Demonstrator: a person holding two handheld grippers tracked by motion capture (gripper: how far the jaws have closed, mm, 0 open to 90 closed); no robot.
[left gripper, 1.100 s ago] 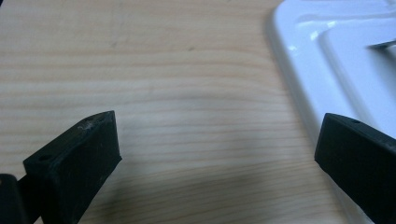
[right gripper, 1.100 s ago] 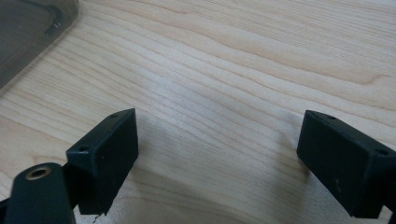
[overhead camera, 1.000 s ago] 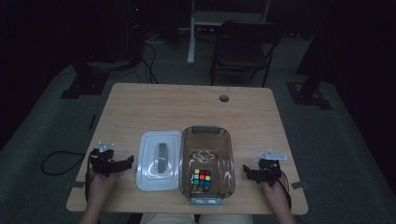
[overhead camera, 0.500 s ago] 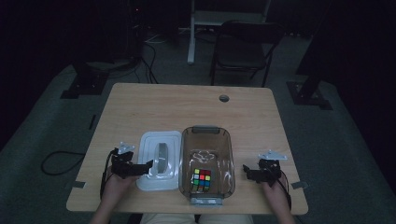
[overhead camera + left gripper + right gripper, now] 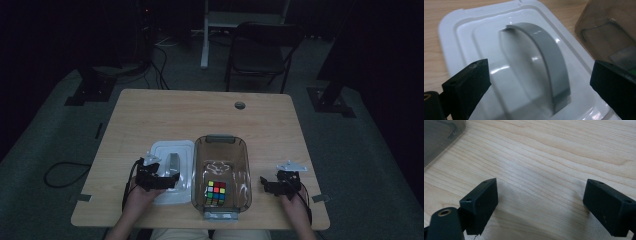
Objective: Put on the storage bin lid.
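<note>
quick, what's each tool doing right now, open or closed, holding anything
Left tool: open, holding nothing, jaws either side of the grey handle on the white lid.
Right tool: open, holding nothing, over bare table.

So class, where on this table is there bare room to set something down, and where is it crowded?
Free: the whole far half of the table, beyond the white lid and brown bin. Bare wood also lies around the right gripper. Crowded: near middle, where lid, bin and left gripper sit close together.

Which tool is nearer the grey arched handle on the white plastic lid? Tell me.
Left. The left tool hangs open right over the grey arched handle; the right tool sits over bare table beyond the clear brown bin.
</note>
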